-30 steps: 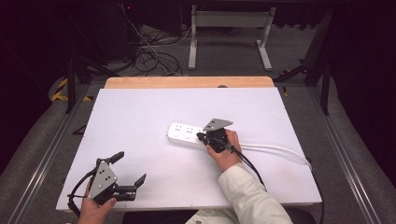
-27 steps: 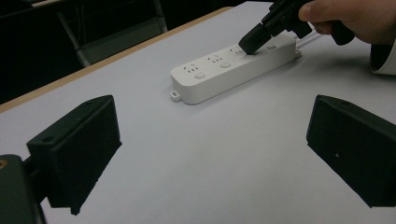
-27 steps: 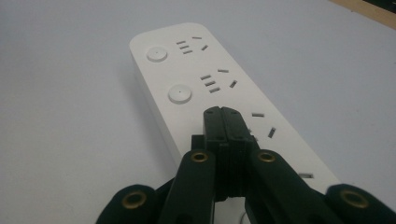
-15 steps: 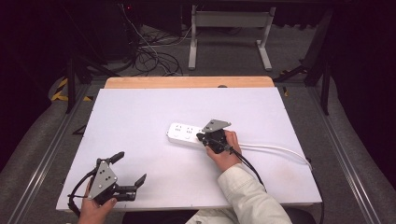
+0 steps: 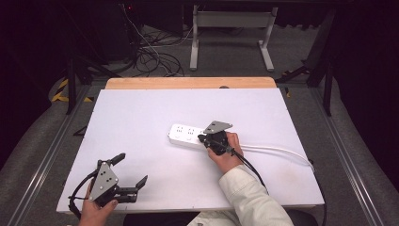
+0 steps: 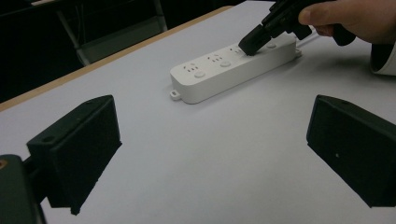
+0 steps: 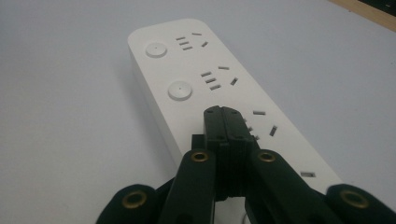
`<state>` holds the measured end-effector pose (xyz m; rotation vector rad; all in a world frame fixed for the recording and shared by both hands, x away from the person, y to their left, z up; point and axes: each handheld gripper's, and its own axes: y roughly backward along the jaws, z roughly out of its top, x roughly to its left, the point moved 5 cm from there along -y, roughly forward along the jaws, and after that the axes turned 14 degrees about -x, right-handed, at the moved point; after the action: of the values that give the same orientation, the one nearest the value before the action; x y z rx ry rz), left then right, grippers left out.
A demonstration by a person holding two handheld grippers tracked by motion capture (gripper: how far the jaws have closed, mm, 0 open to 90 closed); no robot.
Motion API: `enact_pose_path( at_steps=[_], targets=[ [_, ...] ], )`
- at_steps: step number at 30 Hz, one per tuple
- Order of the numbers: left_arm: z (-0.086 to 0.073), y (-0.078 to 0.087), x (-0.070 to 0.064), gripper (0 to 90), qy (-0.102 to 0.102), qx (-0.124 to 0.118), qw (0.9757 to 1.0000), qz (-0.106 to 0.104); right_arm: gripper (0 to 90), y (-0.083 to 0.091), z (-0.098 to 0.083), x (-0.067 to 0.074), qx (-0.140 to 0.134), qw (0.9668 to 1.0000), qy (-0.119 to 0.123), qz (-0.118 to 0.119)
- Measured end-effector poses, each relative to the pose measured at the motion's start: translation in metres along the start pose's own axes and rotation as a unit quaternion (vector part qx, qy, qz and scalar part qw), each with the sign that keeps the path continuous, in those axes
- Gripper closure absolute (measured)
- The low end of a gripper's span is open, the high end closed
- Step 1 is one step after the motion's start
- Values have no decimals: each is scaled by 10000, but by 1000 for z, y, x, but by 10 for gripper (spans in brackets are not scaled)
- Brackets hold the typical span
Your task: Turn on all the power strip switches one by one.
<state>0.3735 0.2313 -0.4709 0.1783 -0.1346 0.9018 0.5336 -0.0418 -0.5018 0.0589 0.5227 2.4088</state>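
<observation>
Setting: dark room, grey carpet, cables [image 5: 155, 52] on the floor behind a white table [image 5: 141, 117] with a wooden far edge.

Item 1: white power strip [image 5: 188, 135], lying flat near the table's middle, slightly right of centre, its white cord [image 5: 282, 151] running off toward the right edge. The top carries sockets, each with a round button; two buttons [image 7: 180, 90] lie clear beyond the jaws in the right gripper view.

Item 2: right gripper [image 5: 204, 138], held in the right hand [image 5: 226, 153]. Jaws pressed together with nothing between them; the joined tips rest on the strip's top, on its cord-side half, among the socket slots.

Item 3: left gripper [image 5: 132, 170], held at the near left corner, well apart from the strip. Jaws spread wide, empty, above bare table.
</observation>
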Motion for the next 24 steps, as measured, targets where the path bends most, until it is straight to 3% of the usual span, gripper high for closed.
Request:
enact_pose_path(
  at_steps=[3, 6, 10, 13, 20, 24],
  targets=[
    [0, 0, 0, 34, 37, 2, 10000, 2, 900, 0, -1, 0, -22, 10000, -28, 28],
    [0, 0, 0, 34, 43, 2, 10000, 9, 900, 0, -1, 3, 14, 9999, 115, -39],
    [0, 0, 0, 34, 32, 1, 10000, 3, 900, 5, 2, 0, -34, 9998, 136, -156],
    [-1, 0, 1, 34, 58, 1, 10000, -11, 900, 15, 18, 1, -481, 9988, -38, 1],
    [0, 1, 1, 34, 34, -15, 10000, 11, 900, 11, 23, 11, -397, 9992, 26, 71],
    [-1, 0, 0, 34, 64, 1, 10000, 6, 900, 8, 27, 10, -448, 9989, -126, 102]
  ],
)
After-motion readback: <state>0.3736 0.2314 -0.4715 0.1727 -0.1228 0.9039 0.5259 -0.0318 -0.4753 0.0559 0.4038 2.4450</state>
